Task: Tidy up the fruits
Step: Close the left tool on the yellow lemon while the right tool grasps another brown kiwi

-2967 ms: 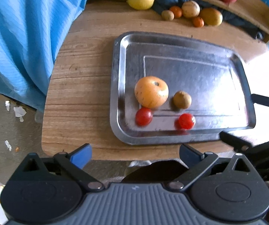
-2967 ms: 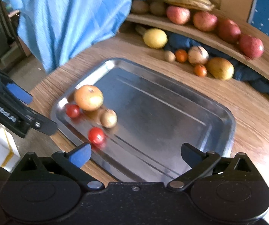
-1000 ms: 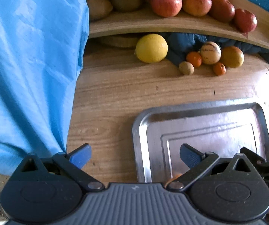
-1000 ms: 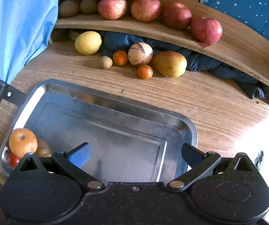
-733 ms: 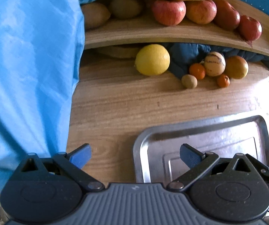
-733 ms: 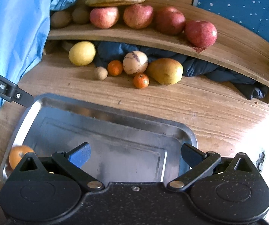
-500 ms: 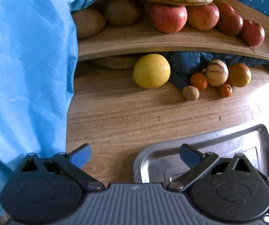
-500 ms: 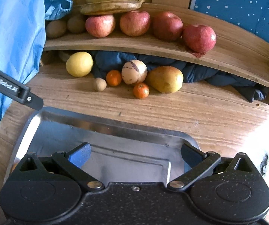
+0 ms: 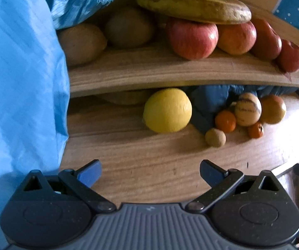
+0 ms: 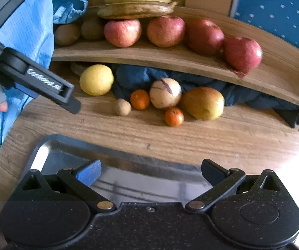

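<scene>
A: Start with your left wrist view. How does your claw stand?

B: Your left gripper [image 9: 150,171] has its jaws spread wide, nothing between them, over bare wooden table [image 9: 149,166]. Straight ahead the lemon [image 9: 167,110] sits on the table under the shelf [image 9: 170,70]. To its right lie a small brown fruit [image 9: 215,137], two small oranges [image 9: 225,121], a striped pale melon [image 9: 247,112] and a mango [image 9: 272,109], close together. A corner of the metal tray [image 9: 284,171] shows at lower right.

A: And above?

B: On the shelf you see kiwis [image 9: 128,28], red apples [image 9: 192,38] and bananas [image 9: 193,5]. Blue fabric [image 9: 20,83] fills the left.

A: Now the right wrist view.

B: Your right gripper [image 10: 151,171] is also spread apart and empty, over the tray's far rim [image 10: 112,150]. Beyond it the same cluster lies on the table, the mango [image 10: 202,103] just beside the melon [image 10: 165,93]. Your left gripper's finger [image 10: 45,84] reaches in from the left, near the lemon [image 10: 96,79] but apart from it.
</scene>
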{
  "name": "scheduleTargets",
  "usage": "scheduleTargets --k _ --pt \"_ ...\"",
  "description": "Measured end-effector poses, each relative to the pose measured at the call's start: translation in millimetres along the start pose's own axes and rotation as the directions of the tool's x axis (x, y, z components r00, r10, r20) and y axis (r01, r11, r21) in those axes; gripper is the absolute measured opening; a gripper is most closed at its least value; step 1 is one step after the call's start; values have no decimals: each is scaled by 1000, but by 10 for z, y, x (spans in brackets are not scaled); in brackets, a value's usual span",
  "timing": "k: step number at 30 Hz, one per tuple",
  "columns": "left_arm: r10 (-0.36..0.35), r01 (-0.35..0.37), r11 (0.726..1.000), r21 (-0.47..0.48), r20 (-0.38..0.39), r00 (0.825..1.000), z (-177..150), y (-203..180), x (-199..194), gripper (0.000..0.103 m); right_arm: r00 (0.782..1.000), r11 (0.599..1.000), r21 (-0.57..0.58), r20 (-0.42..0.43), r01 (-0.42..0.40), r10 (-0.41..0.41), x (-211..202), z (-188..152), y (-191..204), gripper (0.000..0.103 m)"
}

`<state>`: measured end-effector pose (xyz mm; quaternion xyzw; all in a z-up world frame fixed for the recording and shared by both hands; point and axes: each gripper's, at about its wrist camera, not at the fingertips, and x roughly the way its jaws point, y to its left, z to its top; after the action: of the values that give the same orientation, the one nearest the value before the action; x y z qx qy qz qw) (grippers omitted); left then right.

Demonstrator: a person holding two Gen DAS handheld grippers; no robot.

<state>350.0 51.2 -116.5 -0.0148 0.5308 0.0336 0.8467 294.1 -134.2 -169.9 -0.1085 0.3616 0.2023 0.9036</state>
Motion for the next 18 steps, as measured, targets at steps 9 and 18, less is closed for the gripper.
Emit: scheduleTargets --k 9,18 --pt "-26 26 1000 -9 10 1000 226 33 133 102 999 999 17 -2 -49 49 253 167 109 101" --pt "-63 64 998 -27 29 998 428 60 311 102 997 996 49 15 -79 79 418 299 59 88"
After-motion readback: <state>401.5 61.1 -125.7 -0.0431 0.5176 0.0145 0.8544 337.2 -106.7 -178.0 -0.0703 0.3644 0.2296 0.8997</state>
